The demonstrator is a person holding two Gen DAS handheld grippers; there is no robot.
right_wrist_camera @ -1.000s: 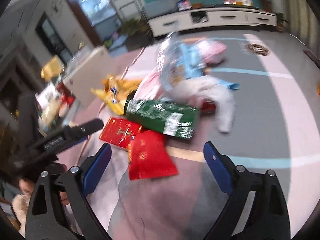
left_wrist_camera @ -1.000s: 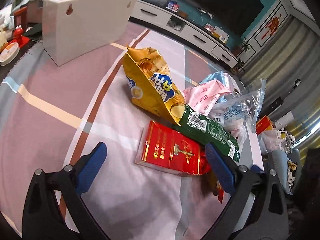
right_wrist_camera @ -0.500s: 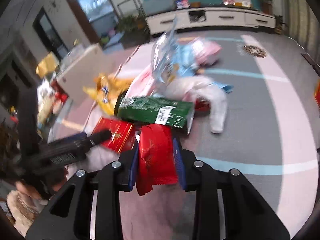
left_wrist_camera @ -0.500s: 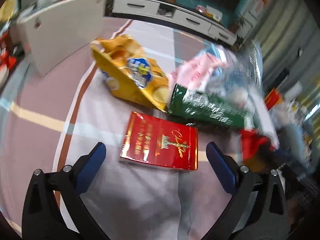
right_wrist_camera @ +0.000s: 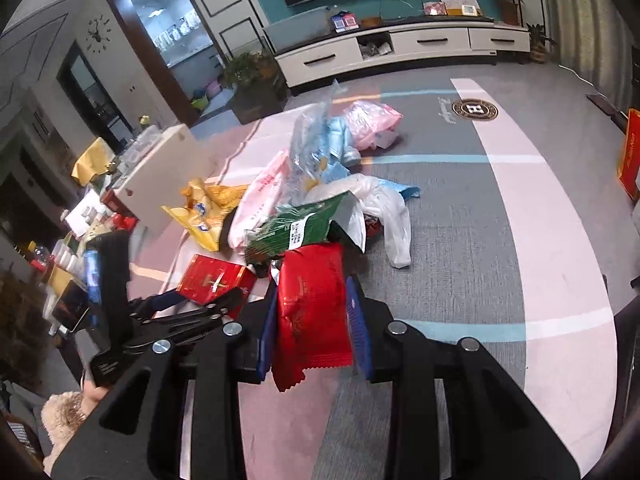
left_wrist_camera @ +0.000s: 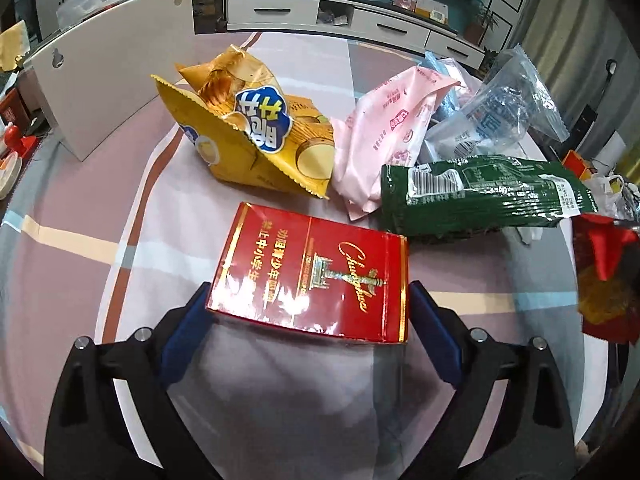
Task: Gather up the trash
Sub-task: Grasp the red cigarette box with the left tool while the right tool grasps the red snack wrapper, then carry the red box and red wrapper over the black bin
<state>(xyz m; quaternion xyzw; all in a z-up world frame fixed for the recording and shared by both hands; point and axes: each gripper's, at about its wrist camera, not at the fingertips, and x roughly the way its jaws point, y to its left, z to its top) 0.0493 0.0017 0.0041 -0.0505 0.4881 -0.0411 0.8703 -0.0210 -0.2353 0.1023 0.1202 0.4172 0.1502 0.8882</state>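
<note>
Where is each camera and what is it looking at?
Left wrist: sits on the left gripper, looking down at the red box between its closing blue fingers.
Right wrist: sits on the right gripper, looking down over the trash pile; its fingers pinch a red wrapper. A hand shows.
Both show the red box, yellow chip bag and green packet.

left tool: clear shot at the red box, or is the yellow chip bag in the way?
Probably yes. The red box already sits between the closing left tool's pads; the yellow chip bag lies beyond, apart.

Two wrist views, shared trash pile (left_wrist_camera: 400,152)
</note>
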